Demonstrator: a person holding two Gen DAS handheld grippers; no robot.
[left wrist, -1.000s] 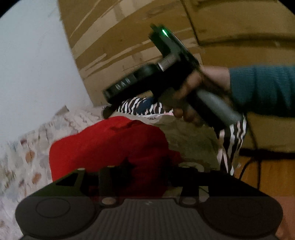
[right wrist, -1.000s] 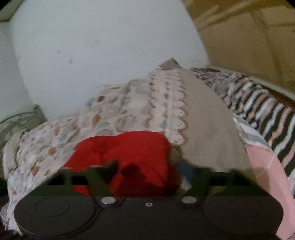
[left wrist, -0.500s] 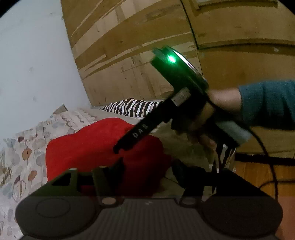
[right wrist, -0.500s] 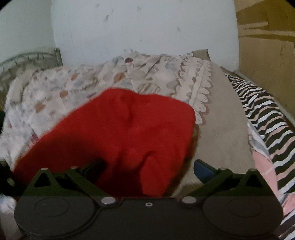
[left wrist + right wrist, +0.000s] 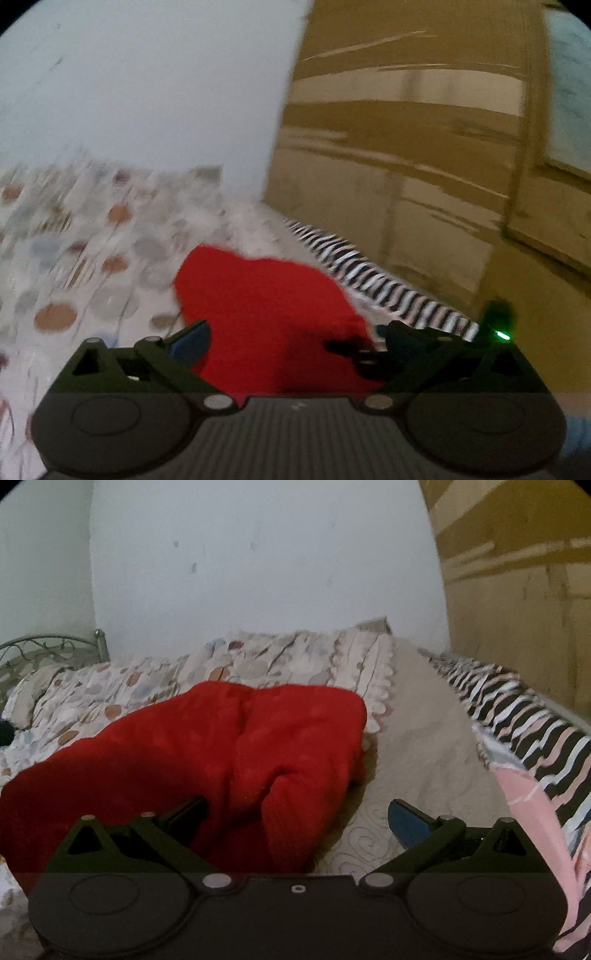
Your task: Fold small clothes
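I am letting go of the red knit garment (image 5: 221, 753) lying bunched on the bed beside the scalloped pillow (image 5: 354, 668), left tongs (image 5: 291, 339) just opening wide, right tongs (image 5: 295, 816) spread empty, and next I judge I need an edge to grip.

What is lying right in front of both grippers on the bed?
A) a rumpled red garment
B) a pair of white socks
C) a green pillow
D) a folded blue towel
A: a rumpled red garment lies on the patterned bedspread, in front of the open right gripper and the open left gripper.
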